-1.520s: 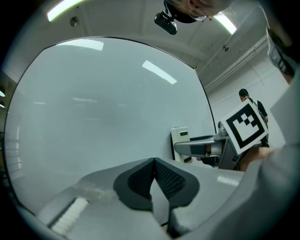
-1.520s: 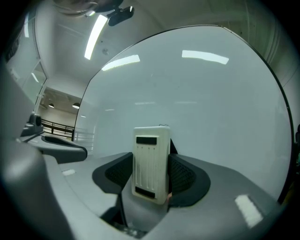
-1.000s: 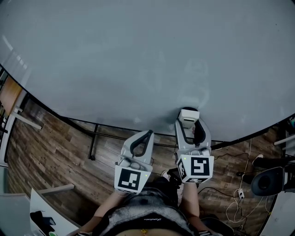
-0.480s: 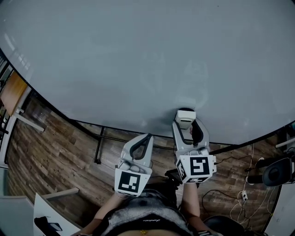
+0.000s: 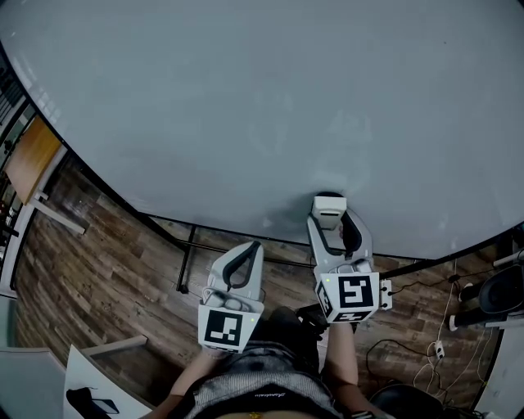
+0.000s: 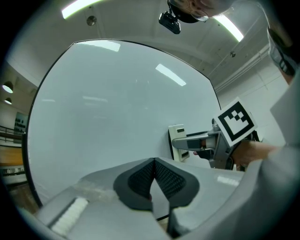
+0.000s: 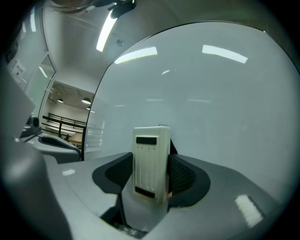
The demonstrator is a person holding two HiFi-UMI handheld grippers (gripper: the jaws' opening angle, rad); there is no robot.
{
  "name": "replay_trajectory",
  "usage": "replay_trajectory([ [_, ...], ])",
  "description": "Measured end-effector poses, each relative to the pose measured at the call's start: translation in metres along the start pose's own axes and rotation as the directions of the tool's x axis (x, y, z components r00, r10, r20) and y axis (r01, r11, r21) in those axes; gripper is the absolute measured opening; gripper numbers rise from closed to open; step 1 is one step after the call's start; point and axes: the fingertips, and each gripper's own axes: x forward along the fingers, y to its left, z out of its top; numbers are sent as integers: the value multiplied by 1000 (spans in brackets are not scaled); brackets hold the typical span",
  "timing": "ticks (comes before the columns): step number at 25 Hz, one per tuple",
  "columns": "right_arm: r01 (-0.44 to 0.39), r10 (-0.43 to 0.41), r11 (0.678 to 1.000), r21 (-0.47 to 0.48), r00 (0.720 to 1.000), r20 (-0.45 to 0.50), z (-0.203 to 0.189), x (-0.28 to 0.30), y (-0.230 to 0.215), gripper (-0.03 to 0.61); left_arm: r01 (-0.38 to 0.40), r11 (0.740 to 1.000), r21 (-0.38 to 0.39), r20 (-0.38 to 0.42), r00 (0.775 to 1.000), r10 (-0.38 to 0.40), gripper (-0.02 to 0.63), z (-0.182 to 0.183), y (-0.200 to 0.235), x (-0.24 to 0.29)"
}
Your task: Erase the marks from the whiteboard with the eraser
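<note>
We logged the right gripper (image 7: 151, 174) clamped on the white eraser (image 7: 151, 161), which stood upright between its pads and appeared to press against the whiteboard (image 5: 246, 106) near that board's lower edge. The left gripper (image 6: 153, 176) was closed on nothing, pads together, held off the whiteboard and below its lower edge. Main risk, in our judgement: the pads gripped only the lower part of the eraser, so a hard stroke against the whiteboard could pivot or pop it out of the grip. Second risk: we could make out no clear marks on the whiteboard, only faint cloudy patches above the eraser, so residue could be missed or a clean area wiped needlessly. Third: cables (image 5: 426, 348) lay on the floor (image 5: 106, 245) under the whiteboard's right end and could snag a foot during a wide stroke. The whiteboard was pale, glossy and reflected the ceiling strip lights (image 6: 84, 7). The floor beneath it was dark wood plank, and a black stand frame (image 5: 185, 263) carried it.
</note>
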Motion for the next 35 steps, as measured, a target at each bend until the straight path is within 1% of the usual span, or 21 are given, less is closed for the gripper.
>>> replay_trajectory([
  [2, 10, -11, 1000, 11, 1000, 19, 5, -5, -4, 242, 1, 1000, -3, 8, 1000, -1, 5, 3, 0, 0],
  [7, 53, -52, 998, -28, 998, 34, 13, -20, -23, 242, -1, 1000, -4, 9, 1000, 1, 5, 7, -9, 8],
  [10, 89, -88, 995, -39, 995, 38, 16, -29, -44, 242, -10, 1000, 4, 5, 1000, 10, 5, 9, -21, 14],
  [12, 103, -101, 993, -49, 994, 40, 19, -32, -54, 242, -29, 1000, -1, -6, 1000, 29, 5, 10, -26, 18],
  [16, 78, -77, 993, -87, 997, 15, 18, -33, -54, 242, -91, 996, -9, -8, 996, 90, 5, 16, -25, 19],
  [18, 67, -66, 993, -100, 998, 9, 17, -33, -52, 242, -124, 992, 10, 4, 992, 124, 5, 17, -17, 17],
  [20, 65, -62, 994, -93, 998, 32, 18, -31, -53, 242, -148, 988, 44, 24, 989, 147, 5, 19, -8, 16],
  [22, 70, -66, 994, -87, 997, 47, 18, -30, -53, 242, -169, 984, 52, 25, 985, 168, 5, 19, 0, 14],
  [24, 77, -74, 993, -86, 996, 43, 16, -30, -49, 242, -183, 982, 49, 26, 983, 182, 5, 19, 11, 12],
  [27, 94, -92, 993, -67, 995, 40, 16, -15, -32, 242, -170, 984, 50, 38, 985, 169, 5, 23, 40, 13],
  [30, 148, -146, 988, -44, 988, 46, 17, 1, -10, 242, -128, 990, 61, 38, 991, 125, 5, 21, 70, 12],
  [32, 180, -178, 983, -28, 983, 47, 16, 1, -7, 242, -93, 993, 75, 34, 995, 90, 5, 21, 76, 12],
  [35, 175, -174, 985, -2, 984, 40, 18, 6, 2, 242, -33, 996, 88, 30, 999, 31, 5, 25, 75, 16],
])
